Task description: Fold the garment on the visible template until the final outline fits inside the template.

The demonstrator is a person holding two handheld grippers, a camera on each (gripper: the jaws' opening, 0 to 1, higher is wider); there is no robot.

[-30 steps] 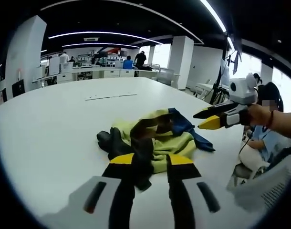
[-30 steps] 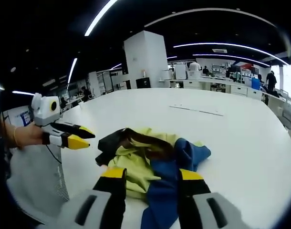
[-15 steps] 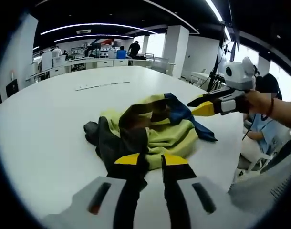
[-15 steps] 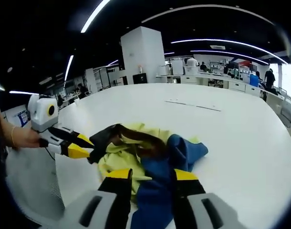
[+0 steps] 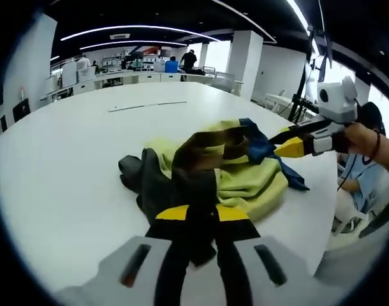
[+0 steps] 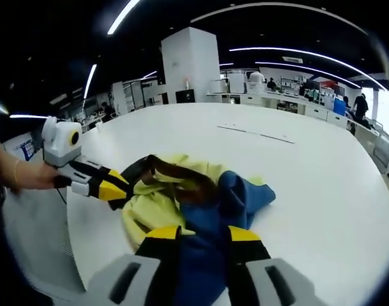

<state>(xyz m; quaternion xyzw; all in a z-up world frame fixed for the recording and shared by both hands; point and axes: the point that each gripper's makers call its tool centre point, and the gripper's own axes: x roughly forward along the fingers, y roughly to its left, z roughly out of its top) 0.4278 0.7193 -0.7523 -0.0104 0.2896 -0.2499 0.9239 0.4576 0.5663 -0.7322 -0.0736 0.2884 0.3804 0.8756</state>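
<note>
Left gripper view shows the crumpled garment [image 5: 213, 175] heaped at frame centre on the white table [image 5: 73, 166], yellow-green with a dark sleeve and a blue part. The left gripper [image 5: 196, 217] rises from the bottom edge, its jaws drawn nearly together on the dark sleeve fabric [image 5: 182, 191], which bunches directly between the yellow tips. At right of frame the right gripper [image 5: 290, 145] reaches in, tips at the blue edge of the heap.

Right gripper view has the same garment [image 6: 188, 197] at centre, the blue part [image 6: 239, 197] running down between the right gripper's [image 6: 201, 237] own jaws, which stand narrowly apart with blue cloth pinched between them, as far as I can judge. The left gripper [image 6: 108, 183] enters from frame left, touching the dark edge.

A thin line [image 6: 255, 134] on the far tabletop may belong to the template, well apart from the cloth. Each gripper holds an opposite end, so spreading apart would likely open the bundle along its long axis.
</note>
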